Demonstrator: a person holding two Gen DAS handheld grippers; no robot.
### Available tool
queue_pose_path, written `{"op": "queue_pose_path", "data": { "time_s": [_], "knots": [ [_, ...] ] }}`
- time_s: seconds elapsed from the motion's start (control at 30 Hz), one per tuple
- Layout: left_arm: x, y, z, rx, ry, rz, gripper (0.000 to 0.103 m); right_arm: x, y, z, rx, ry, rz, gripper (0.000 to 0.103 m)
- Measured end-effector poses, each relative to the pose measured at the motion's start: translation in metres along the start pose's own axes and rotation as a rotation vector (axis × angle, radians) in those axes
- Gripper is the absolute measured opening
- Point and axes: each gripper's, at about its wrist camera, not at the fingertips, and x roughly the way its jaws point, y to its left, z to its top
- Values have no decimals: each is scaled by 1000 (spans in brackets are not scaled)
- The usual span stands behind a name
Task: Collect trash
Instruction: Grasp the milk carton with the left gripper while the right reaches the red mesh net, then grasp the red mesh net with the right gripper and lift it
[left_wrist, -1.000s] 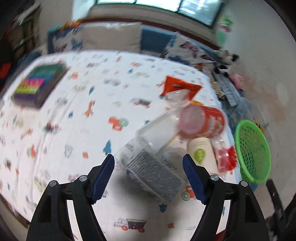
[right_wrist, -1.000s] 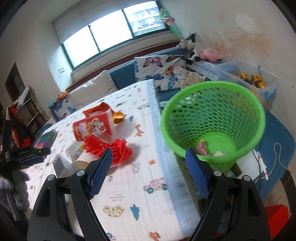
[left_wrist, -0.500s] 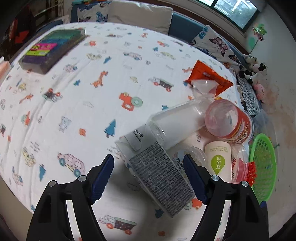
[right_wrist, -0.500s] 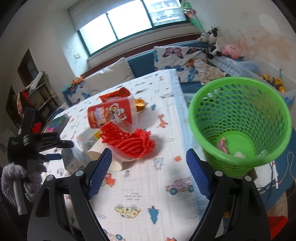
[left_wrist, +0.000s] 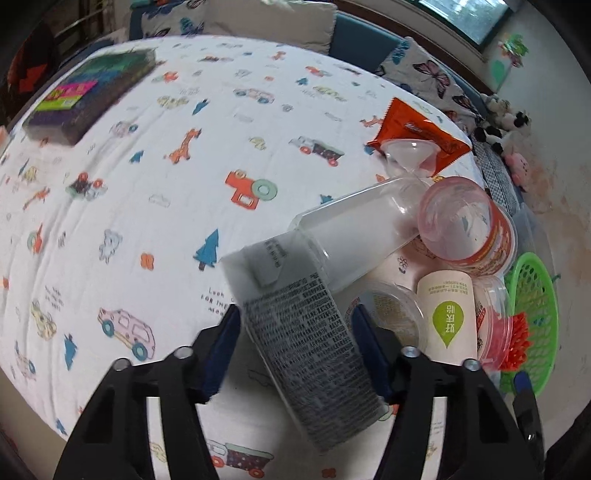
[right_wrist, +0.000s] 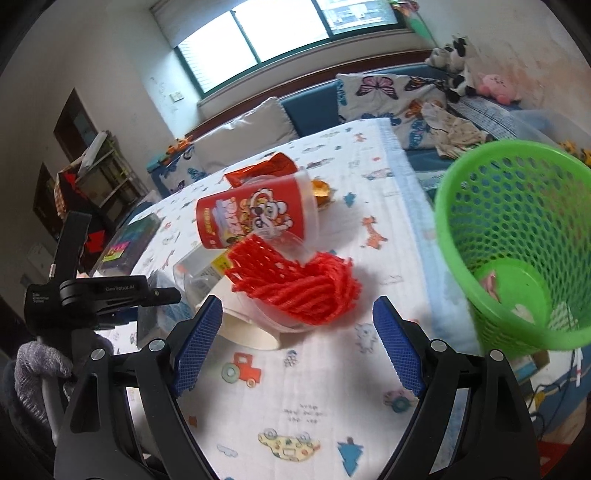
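A pile of trash lies on the printed tablecloth. My left gripper (left_wrist: 297, 349) straddles a grey printed carton (left_wrist: 306, 350); its jaws have narrowed around it, and contact is unclear. Beside the carton lie a clear plastic cup (left_wrist: 358, 236), a red snack cup (left_wrist: 469, 225), a white paper cup (left_wrist: 448, 314) and an orange wrapper (left_wrist: 413, 136). My right gripper (right_wrist: 297, 345) is open and empty, just short of a red foam net (right_wrist: 295, 284) in a clear tub. The red snack cup (right_wrist: 255, 216) lies behind the net. The green basket (right_wrist: 517, 236) stands right of the table.
A dark box with colourful labels (left_wrist: 88, 92) lies at the table's far left. A sofa with cushions (right_wrist: 388, 88) and soft toys (right_wrist: 491, 85) runs behind. The left gripper (right_wrist: 92, 295) shows at the left of the right wrist view. The table edge (right_wrist: 413, 199) borders the basket.
My left gripper moved forward over the grey carton and its jaws narrowed around it. My right gripper swung left from the basket toward the red net.
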Motion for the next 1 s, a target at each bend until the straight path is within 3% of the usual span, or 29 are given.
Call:
{"op": "queue_pose_path", "data": {
  "time_s": [0.23,0.43,0.6,0.77,1.0],
  "knots": [
    [-4,6,3,42,0,-25,51,25,-10,7,73,49,51,87],
    [-4,7,3,64,4,-37,51,40,-27,8,185,72,144,87],
    [-4,9,3,86,6,-51,51,42,-38,9,258,74,222,78],
    [0,10,4,97,18,-61,55,30,-34,13,240,43,217,67],
    [12,11,0,99,59,-48,55,27,-43,14,293,13,216,69]
  ]
}}
